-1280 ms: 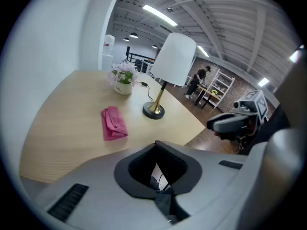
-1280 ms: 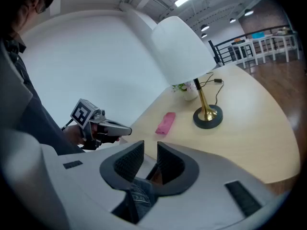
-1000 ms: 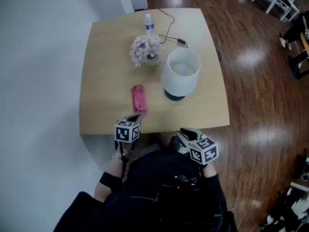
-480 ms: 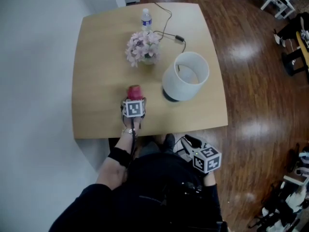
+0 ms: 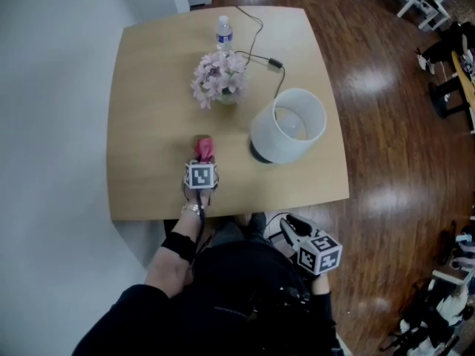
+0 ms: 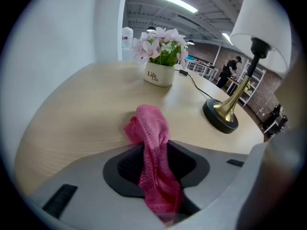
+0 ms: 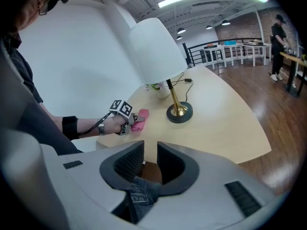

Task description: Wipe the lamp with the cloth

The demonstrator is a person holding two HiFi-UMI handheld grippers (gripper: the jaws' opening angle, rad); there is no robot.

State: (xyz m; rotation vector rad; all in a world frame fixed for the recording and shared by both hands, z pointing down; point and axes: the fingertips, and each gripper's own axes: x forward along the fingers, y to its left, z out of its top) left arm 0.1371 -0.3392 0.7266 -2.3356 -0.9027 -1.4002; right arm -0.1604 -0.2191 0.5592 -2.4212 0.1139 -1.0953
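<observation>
**Table** (image 5: pixel 148 87): light wood, rounded corners. One side stands against a white wall; dark wooden floor (image 5: pixel 393 162) lies on the other side.

**Lamp** (image 5: pixel 289 124): white drum shade, brass stem (image 6: pixel 238 92), dark round base. It stands upright on the right half of the table. A black cord (image 5: pixel 260 56) with an inline switch runs from it toward the far edge.

**Pink cloth** (image 6: pixel 152 128): a small knitted piece on the table near the front edge. It lies left of the lamp base and apart from it. Its far end bunches on the tabletop, and its near end is drawn up between the left gripper's pads.

**Left gripper** (image 5: pixel 202 162): held steeply down over the table, just inside the front edge. Its jaws have just been closing with the cloth between them, and the pads now pinch it.

**Right gripper** (image 7: pixel 150 153): held off the table's near edge beside the person's lap, pointing toward the lamp. Its jaws stand a narrow gap apart, with nothing between them.

**Flower pot** (image 6: pixel 159 74): a small white pot of pale pink blossoms. It stands beyond the cloth and left of the lamp.

**Water bottle** (image 5: pixel 224 32): clear plastic and upright, just behind the flowers near the far edge.
</observation>
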